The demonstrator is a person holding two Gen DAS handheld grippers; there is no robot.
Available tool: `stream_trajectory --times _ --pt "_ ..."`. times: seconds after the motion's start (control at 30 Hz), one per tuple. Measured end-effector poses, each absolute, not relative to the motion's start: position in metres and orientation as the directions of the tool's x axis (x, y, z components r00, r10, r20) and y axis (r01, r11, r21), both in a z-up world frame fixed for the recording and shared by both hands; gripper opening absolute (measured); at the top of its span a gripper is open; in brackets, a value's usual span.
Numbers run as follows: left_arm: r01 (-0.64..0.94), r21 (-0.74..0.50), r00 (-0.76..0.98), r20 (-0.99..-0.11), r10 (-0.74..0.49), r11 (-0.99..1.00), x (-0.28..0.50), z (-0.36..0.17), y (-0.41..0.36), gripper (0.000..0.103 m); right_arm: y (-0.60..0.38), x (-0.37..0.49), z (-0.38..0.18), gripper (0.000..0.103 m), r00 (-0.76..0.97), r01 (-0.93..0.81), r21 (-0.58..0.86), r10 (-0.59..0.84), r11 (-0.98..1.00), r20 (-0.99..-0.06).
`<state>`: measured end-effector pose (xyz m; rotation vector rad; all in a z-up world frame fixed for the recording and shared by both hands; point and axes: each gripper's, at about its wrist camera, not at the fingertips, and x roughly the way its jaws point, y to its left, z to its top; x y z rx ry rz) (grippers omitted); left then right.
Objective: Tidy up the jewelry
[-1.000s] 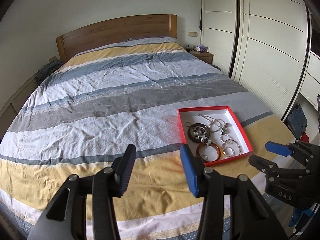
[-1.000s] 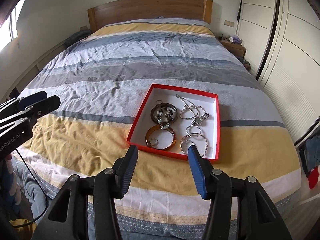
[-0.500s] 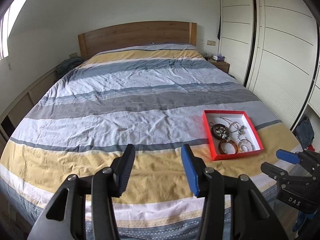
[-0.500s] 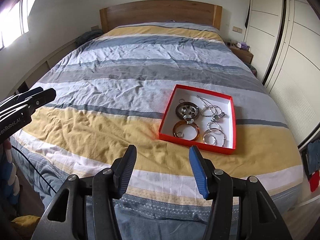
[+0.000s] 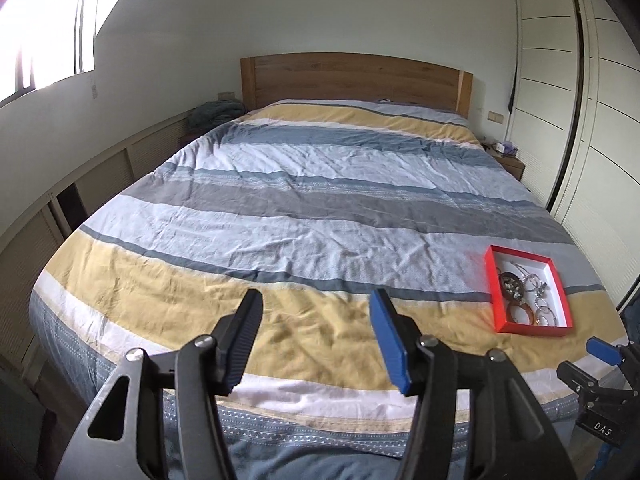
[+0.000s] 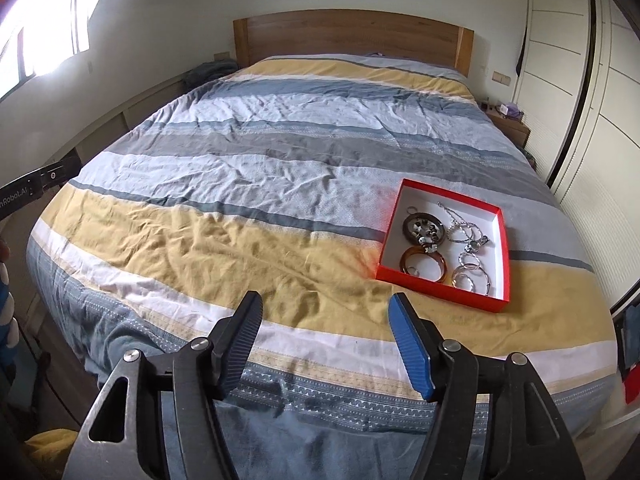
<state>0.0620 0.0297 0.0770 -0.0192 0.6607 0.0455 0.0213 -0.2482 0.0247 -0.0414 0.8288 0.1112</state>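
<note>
At bed's foot: left gripper (image 5: 316, 336) and right gripper (image 6: 326, 340) empty, jaws just widened; jewelry corralled in red tray (image 6: 504, 248), well apart.

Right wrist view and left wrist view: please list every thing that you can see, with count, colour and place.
bed cover: one, striped yellow, blue, grey, white, over the bed
headboard: one, brown wood, far end
red box: one, white inside, near right of the cover
jewelry: several pieces, count unclear, silver, dark, amber, in the box
nightstand: one, brown, right of the bed
wardrobe: white doors, right wall
window: one, bright, left wall
left gripper: one, black and blue, open, empty
right gripper: one, black and blue, open, empty
</note>
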Motion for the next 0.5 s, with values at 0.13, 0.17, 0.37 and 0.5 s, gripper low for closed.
stream_trajectory --times 0.13,0.17,0.37,0.5 --pt "-0.052 -0.015 0.764 -0.644 0.030 0.999 0.071 0.047 0.035 0.054 -0.241 0.028 0.001 0.072 0.653 -0.118 -0.009 0.071 0.993 -0.754" --pt "-0.053 -0.014 0.758 -0.652 0.031 0.999 0.074 0.040 0.035 0.054 -0.240 0.030 -0.007 0.072 0.648 -0.115 -0.007 0.069 0.993 -0.759" --pt "-0.063 0.000 0.719 -0.694 0.045 0.998 0.100 -0.012 0.033 0.054 -0.241 0.056 -0.059 0.075 0.617 -0.073 -0.008 0.039 0.997 -0.786" --pt "-0.071 0.010 0.685 -0.727 0.056 0.997 0.119 -0.043 0.032 0.054 -0.239 0.075 -0.090 0.079 0.595 -0.059 -0.009 0.028 0.998 -0.804"
